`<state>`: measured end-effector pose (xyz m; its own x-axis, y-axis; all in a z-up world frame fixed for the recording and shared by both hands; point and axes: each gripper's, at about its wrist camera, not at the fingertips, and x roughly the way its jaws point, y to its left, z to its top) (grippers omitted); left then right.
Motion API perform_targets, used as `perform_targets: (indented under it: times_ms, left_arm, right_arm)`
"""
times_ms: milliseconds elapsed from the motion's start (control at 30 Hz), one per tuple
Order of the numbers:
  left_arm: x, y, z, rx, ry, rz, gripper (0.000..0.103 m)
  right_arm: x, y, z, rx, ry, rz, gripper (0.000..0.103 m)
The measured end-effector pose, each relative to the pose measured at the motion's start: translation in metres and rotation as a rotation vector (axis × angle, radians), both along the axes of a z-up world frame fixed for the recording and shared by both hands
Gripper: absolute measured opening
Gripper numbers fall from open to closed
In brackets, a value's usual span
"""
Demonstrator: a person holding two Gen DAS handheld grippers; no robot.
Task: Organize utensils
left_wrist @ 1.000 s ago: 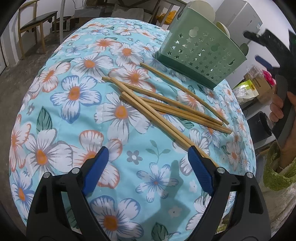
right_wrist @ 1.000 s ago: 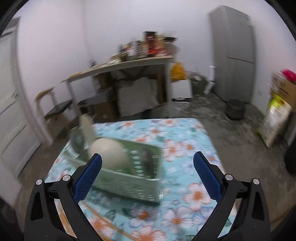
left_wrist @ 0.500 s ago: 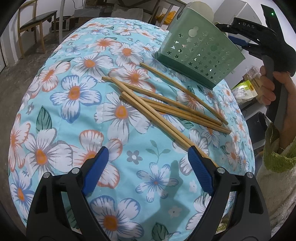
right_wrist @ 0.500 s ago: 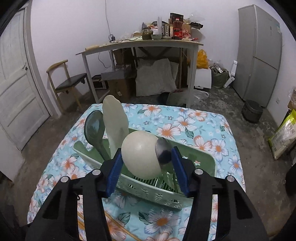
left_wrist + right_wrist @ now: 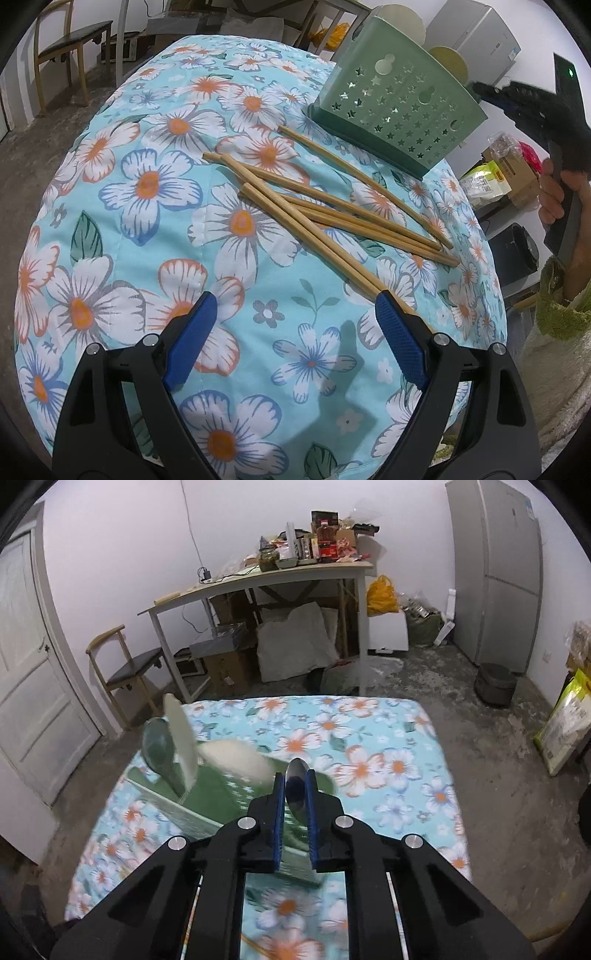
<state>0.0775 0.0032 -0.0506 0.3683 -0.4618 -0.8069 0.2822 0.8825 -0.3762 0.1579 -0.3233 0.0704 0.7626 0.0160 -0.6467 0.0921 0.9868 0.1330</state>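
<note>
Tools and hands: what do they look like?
Both are black plastic clamp frames with silver rivets and blue textured pads: left tool, right tool. The right one shows a green LED in the left wrist view. The bare hand wears a fuzzy green cuff.

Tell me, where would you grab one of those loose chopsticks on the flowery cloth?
Probably the lone chopstick nearest the green basket: it lies flat and mostly apart from the crossed pile. Grip its bare middle from straight above, fingers either side of its thin width. The open left hand-held gripper sits closest.
</note>
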Motion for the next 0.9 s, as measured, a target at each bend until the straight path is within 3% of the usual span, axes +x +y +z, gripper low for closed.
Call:
perform_targets:
  times_ms: [267, 333, 367, 400, 567, 767, 867, 900]
  left_arm:
    - [0.001, 0.000, 0.000, -0.010, 0.006, 0.006, 0.084]
    - [0.002, 0.002, -0.001, -0.011, 0.006, 0.004, 0.084]
    - [0.002, 0.001, -0.001, -0.009, 0.006, 0.004, 0.084]
    - [0.002, 0.001, -0.001, -0.008, 0.006, 0.003, 0.084]
    - [0.002, 0.002, 0.000, -0.009, 0.007, 0.003, 0.084]
    - [0.002, 0.002, 0.000, -0.011, 0.007, 0.002, 0.084]
    - [0.003, 0.003, 0.000, -0.018, 0.008, 0.001, 0.084]
    - [0.003, 0.003, 0.000, -0.020, 0.008, 0.001, 0.084]
  right_arm:
    - [-0.009, 0.007, 0.001, 0.015, -0.027, 0.091, 0.011]
    - [-0.007, 0.018, 0.005, 0.007, -0.034, 0.120, 0.032]
    - [-0.005, 0.023, 0.007, -0.002, -0.039, 0.138, 0.057]
    - [-0.004, 0.032, 0.009, -0.017, -0.056, 0.163, 0.066]
    - [0.015, 0.065, 0.008, -0.077, -0.034, 0.234, 0.066]
    - [0.037, 0.095, -0.006, -0.238, 0.019, 0.205, 0.066]
    - [0.042, 0.089, -0.006, -0.209, 0.038, 0.180, 0.064]
    - [0.043, 0.086, -0.006, -0.204, 0.042, 0.168, 0.058]
